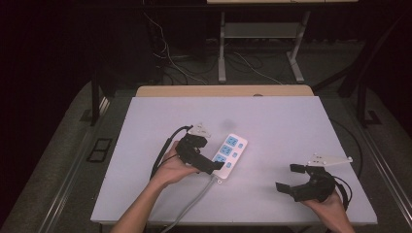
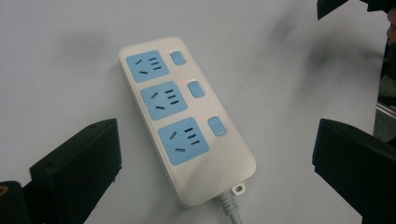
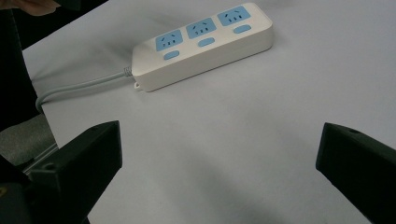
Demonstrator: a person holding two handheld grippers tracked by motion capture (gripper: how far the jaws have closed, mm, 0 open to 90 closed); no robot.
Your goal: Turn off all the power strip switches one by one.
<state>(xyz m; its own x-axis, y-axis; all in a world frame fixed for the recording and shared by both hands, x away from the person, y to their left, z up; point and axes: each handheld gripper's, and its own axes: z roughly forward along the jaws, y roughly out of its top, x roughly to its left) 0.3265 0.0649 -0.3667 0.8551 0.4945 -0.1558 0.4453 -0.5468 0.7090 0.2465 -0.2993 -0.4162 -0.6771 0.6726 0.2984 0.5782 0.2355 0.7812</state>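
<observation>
A white power strip (image 1: 230,150) with three blue sockets and three blue switches lies flat near the middle of the white table (image 1: 272,116). Its grey cable (image 1: 194,204) runs off the front edge. My left gripper (image 1: 208,153) hovers at the strip's cable end. It is open, and in the left gripper view (image 2: 215,140) its jaws stand wide on either side of the power strip (image 2: 187,121) without touching it. My right gripper (image 1: 290,177) is open and empty near the front right. In the right gripper view (image 3: 219,140) it points across bare table at the power strip (image 3: 205,42).
A wooden desk edge (image 1: 223,91) borders the far side of the table. Behind it on the dark floor are metal legs (image 1: 222,48) and loose cables (image 1: 170,58). The strip's cable (image 3: 79,86) curves toward the table's front edge.
</observation>
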